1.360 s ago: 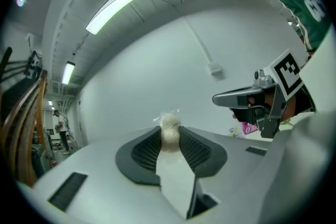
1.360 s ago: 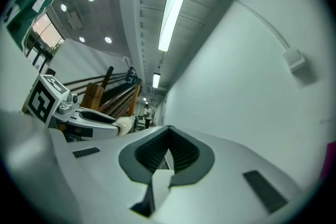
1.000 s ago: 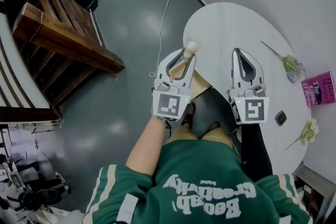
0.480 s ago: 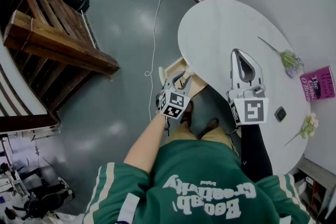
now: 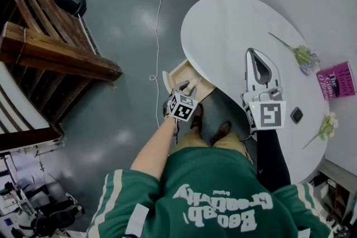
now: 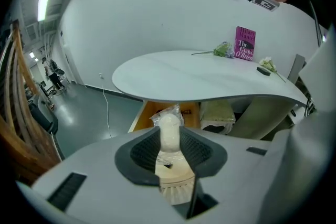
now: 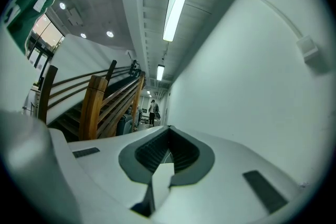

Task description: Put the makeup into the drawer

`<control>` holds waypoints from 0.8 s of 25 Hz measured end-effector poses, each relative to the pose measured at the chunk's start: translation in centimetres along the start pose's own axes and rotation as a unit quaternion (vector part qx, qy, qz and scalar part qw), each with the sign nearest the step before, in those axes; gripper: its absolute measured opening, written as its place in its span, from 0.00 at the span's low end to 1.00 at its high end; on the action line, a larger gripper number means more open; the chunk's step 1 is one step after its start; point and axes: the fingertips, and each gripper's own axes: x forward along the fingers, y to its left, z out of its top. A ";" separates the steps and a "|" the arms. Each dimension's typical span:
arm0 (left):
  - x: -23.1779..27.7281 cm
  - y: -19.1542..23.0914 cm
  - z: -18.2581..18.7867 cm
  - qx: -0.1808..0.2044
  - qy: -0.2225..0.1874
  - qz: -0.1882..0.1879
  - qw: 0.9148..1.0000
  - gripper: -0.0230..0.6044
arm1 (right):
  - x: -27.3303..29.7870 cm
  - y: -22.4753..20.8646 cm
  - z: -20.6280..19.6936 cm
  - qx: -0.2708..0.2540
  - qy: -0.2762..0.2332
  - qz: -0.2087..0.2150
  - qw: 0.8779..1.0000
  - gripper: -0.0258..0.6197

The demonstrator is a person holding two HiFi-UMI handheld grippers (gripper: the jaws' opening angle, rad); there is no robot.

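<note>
The makeup item (image 6: pixel 169 122) is a pale cream piece with a rounded tip, a ribbed whitish base and a crinkly clear wrapper bunched at its far end. My left gripper (image 6: pixel 169 136) has it clamped. The dark ribbed fingers (image 6: pixel 143 153) press on both sides of its stem, and the tip pokes out past them. It hangs low at the mouth of the open wooden drawer (image 6: pixel 140 113), just under the edge of the white round tabletop (image 6: pixel 199 76) (I cannot tell whether it is inside the drawer).

Only the left gripper view shows the wrapper and the grip. From the head view the left gripper (image 5: pixel 188 86) is small, and the item is too small to make out there. That view does show the drawer (image 5: pixel 179 71) pulled out from under the tabletop (image 5: pixel 234 19), with the gripper right at its front.

The head view also shows my right gripper (image 5: pixel 252 54) held over the tabletop, well apart from the drawer, near a pink book (image 5: pixel 336 79) and two flower sprigs (image 5: pixel 304 56). The right gripper view faces only a white wall and a wooden staircase (image 7: pixel 100 102). In it the right gripper (image 7: pixel 167 152) has its fingers (image 7: pixel 152 152) closed together on nothing.
</note>
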 end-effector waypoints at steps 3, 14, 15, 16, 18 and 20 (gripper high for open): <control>0.4 -0.2 -0.3 0.005 0.006 -0.008 1.000 0.24 | 0.0 -0.2 -0.2 0.002 0.002 -0.002 1.000 0.05; 0.5 -1.1 -0.1 0.023 -0.002 -0.032 0.999 0.44 | 0.4 0.0 -0.6 0.003 0.006 0.002 1.000 0.05; 0.5 -1.1 -0.1 0.023 -0.002 -0.033 0.999 0.44 | 0.6 0.0 -0.5 0.004 0.004 0.003 1.000 0.05; 0.5 -1.0 -0.1 0.022 -0.002 -0.033 0.999 0.44 | 0.7 0.0 -0.3 0.006 0.000 0.001 1.000 0.05; 0.6 -0.9 0.0 0.021 -0.006 -0.033 0.999 0.44 | 1.0 -0.2 0.5 0.016 -0.013 -0.008 1.000 0.05; 0.3 -0.7 0.8 0.022 -0.017 -0.028 0.999 0.44 | 0.8 -0.4 -0.1 0.011 0.000 -0.009 1.000 0.05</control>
